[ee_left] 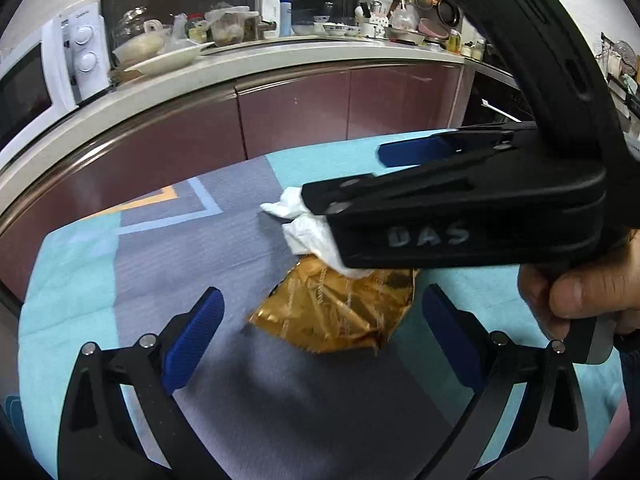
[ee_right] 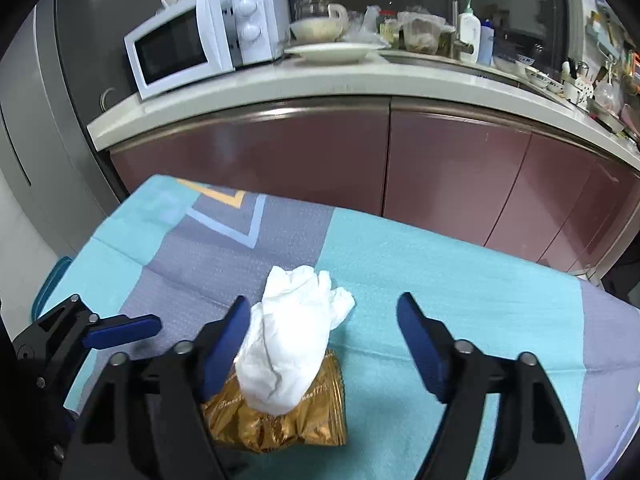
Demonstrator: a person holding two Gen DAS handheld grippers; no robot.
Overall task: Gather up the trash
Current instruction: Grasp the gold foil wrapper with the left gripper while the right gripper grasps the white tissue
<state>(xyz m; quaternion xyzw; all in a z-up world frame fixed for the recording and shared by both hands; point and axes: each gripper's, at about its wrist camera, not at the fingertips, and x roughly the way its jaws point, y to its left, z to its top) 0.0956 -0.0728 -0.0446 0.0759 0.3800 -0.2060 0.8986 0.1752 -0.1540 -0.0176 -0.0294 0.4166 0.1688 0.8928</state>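
Note:
A crumpled white tissue [ee_right: 292,340] lies half on top of a gold foil wrapper [ee_right: 280,420] on the turquoise and grey cloth [ee_right: 440,272]. My right gripper [ee_right: 324,320] is open around the tissue; its left pad is at the tissue's edge and its right pad stands well apart. In the left wrist view my left gripper [ee_left: 320,320] is open, with the gold wrapper [ee_left: 336,312] between its blue fingers [ee_left: 196,332] and untouched. The right gripper [ee_left: 352,176] reaches in from the right over the tissue [ee_left: 304,224], hiding part of it. A hand [ee_left: 580,296] holds its grip.
The cloth-covered table [ee_left: 80,264] stands in front of maroon cabinets [ee_right: 440,168]. On the white counter [ee_right: 360,80] above are a microwave [ee_right: 180,52], a plate [ee_right: 332,52], bottles and dishes. One blue finger of the left gripper [ee_right: 124,330] shows at the lower left.

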